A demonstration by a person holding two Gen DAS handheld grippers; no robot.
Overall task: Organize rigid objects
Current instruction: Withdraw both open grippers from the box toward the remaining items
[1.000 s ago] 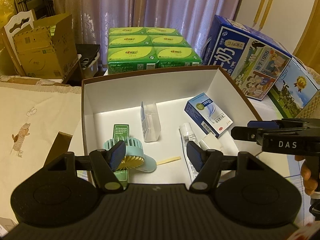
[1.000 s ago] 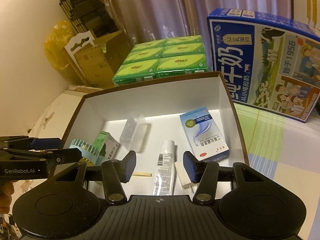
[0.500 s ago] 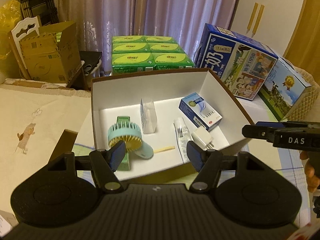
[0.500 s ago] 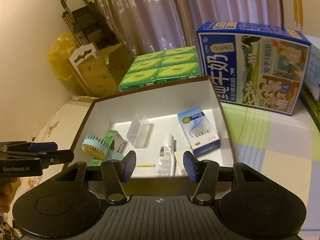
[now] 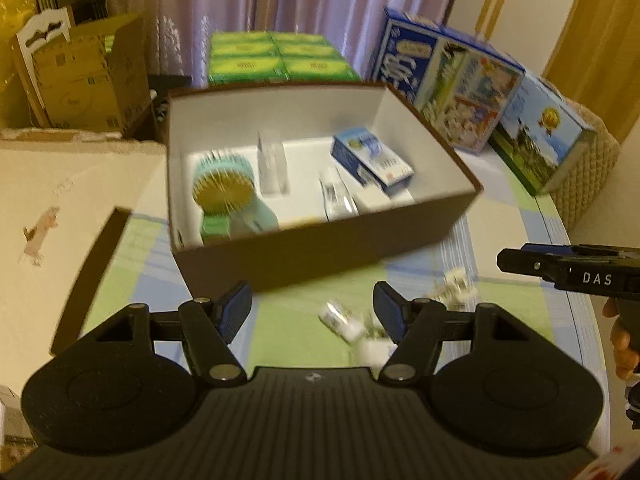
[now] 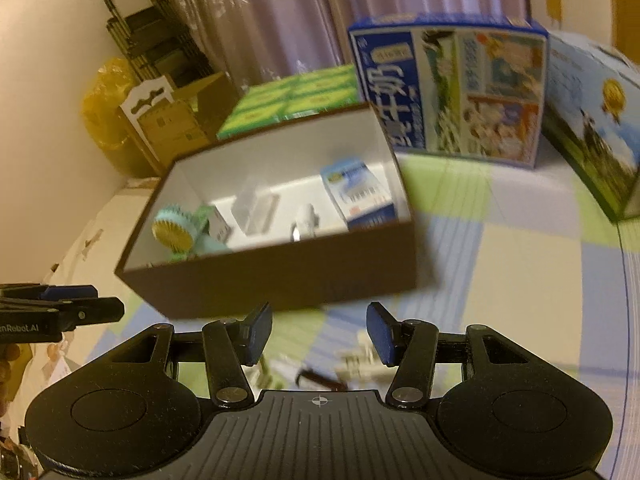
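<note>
Left gripper point(image 5: 312, 308): jaws apart, nothing between them.
Box point(image 5: 320, 248): ahead of both grippers, holding a fan point(image 5: 224, 188), a tube point(image 5: 336, 196) and a blue carton point(image 5: 372, 160).
Small white items point(image 5: 352, 326): blurred, on the tabletop point(image 5: 500, 320) by the left gripper's right finger.
Right gripper point(image 6: 319, 334): jaws apart, empty.
</note>
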